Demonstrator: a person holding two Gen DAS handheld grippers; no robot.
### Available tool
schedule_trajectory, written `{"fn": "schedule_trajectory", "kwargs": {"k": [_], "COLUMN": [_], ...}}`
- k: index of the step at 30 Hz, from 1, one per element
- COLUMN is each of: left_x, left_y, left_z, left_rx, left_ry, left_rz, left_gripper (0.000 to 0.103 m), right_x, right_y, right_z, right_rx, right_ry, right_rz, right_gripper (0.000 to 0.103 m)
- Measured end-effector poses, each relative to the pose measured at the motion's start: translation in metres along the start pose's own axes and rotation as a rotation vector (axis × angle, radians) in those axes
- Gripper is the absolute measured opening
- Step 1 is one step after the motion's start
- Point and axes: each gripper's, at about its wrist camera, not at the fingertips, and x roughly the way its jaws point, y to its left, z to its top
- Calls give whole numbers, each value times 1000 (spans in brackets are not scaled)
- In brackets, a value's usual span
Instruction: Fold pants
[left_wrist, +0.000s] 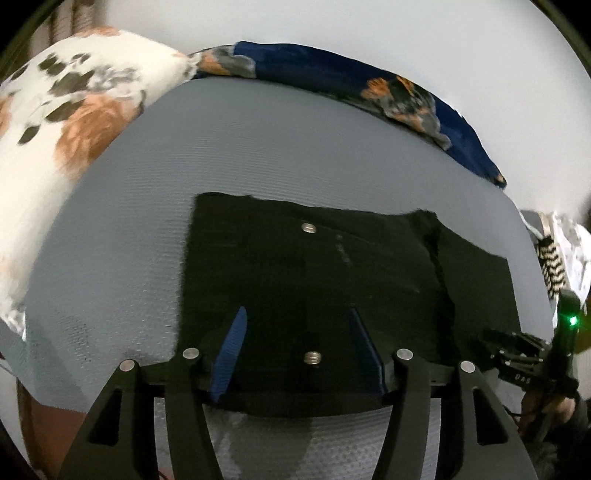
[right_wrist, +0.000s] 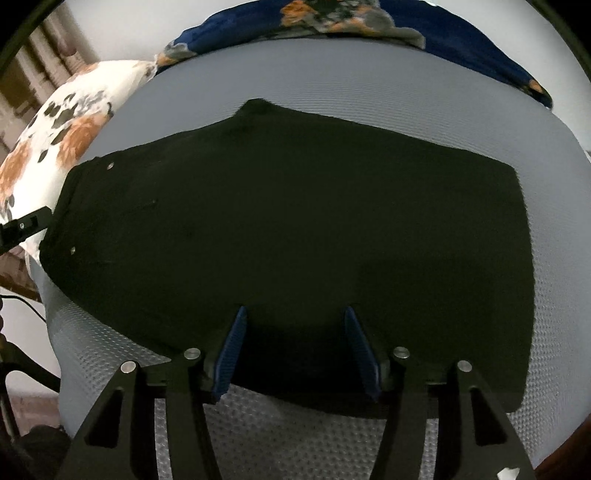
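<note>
Pants (left_wrist: 332, 280), black and nearly featureless in this light, lie flat on a grey textured bed sheet (left_wrist: 122, 229). In the left wrist view the left gripper (left_wrist: 295, 325) hangs just above their near edge with its blue-padded fingers (left_wrist: 231, 350) spread wide, nothing between them. A metal button (left_wrist: 309, 228) shows ahead of the gripper and a second one (left_wrist: 313, 357) sits between the fingers, close to the near hem, so this looks like the waistband end. Off to the gripper's right a fold line or seam runs across the cloth, and beyond it the right gripper (left_wrist: 517, 350) is partly in sight at the frame edge. A white floral pillow (left_wrist: 74, 110) lies ahead to the left, and a navy floral blanket (left_wrist: 424, 92) lies far ahead.

In the right wrist view the right gripper (right_wrist: 297, 332) is likewise spread and empty, poised over the near edge of the pants (right_wrist: 295, 221), which fill the space ahead of it. Far to its left the tip of the left gripper (right_wrist: 26, 227) touches or nearly touches the garment's edge; which one cannot be told.

Judged from here, the risk is a one-layer pinch: fingers closing on the top ply only, or snagging the sheet beneath, would drag the fold askew. Uneven lifting between the two sides could skew the crease too.
</note>
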Motion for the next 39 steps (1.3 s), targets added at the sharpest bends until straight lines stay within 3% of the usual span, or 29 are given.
{"fn": "schedule_trajectory", "kwargs": {"k": [7, 11, 17, 22, 26, 32, 39], "left_x": [-11, -9, 5, 21, 34, 57, 68], "left_y": [45, 65, 88, 104, 115, 136, 145], "left_z": [2, 4, 6, 10, 13, 18, 29], "left_rx": [-46, -74, -131, -170, -190, -270, -261], "left_ry": [7, 28, 92, 139, 175, 282, 332], "left_rz": [38, 21, -112, -188, -243, -397, -503], "left_gripper": [60, 60, 60, 60, 60, 60, 60], "right_x": [6, 7, 1, -8, -8, -2, 8], "right_y": [18, 26, 25, 19, 18, 25, 38], "right_z": [6, 10, 24, 39, 51, 56, 67], "right_rx": [-36, -49, 6, 79, 125, 139, 135], "right_ry": [6, 10, -11, -57, -70, -50, -22], "right_rz": [10, 27, 116, 141, 119, 80, 67], "right_gripper": [54, 54, 55, 59, 60, 60, 60]}}
